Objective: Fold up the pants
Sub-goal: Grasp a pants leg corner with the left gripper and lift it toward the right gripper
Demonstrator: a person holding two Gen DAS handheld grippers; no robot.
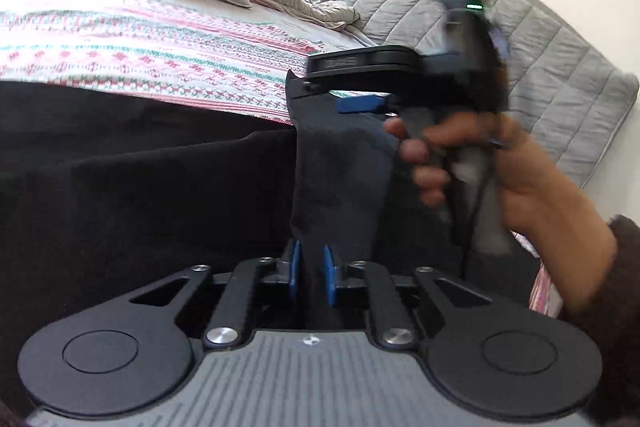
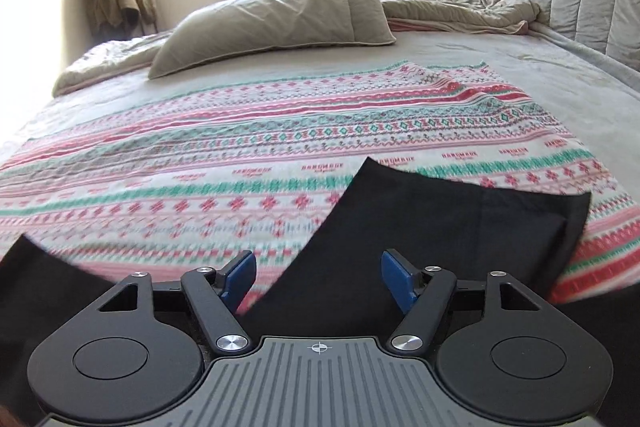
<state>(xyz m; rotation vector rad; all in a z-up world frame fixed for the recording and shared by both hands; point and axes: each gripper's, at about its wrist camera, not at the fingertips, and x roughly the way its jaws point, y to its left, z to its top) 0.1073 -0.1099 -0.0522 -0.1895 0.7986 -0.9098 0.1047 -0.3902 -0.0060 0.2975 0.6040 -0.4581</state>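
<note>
- Left gripper (image 1: 311, 269): blue pads pinched on a raised fold of the black fabric pants (image 1: 140, 167); keep it taut.
- Right gripper (image 2: 318, 277): jaws wide apart, empty above the pants; grasp the hem edge squarely.
- Pants lie on the striped patterned blanket (image 2: 200, 163); lay the fold flat there.

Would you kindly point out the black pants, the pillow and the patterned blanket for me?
black pants (image 2: 460, 223), right wrist view, on the flat leg panel.
pillow (image 2: 276, 23), right wrist view, on its middle.
patterned blanket (image 2: 200, 163), right wrist view, on a striped band.
</note>
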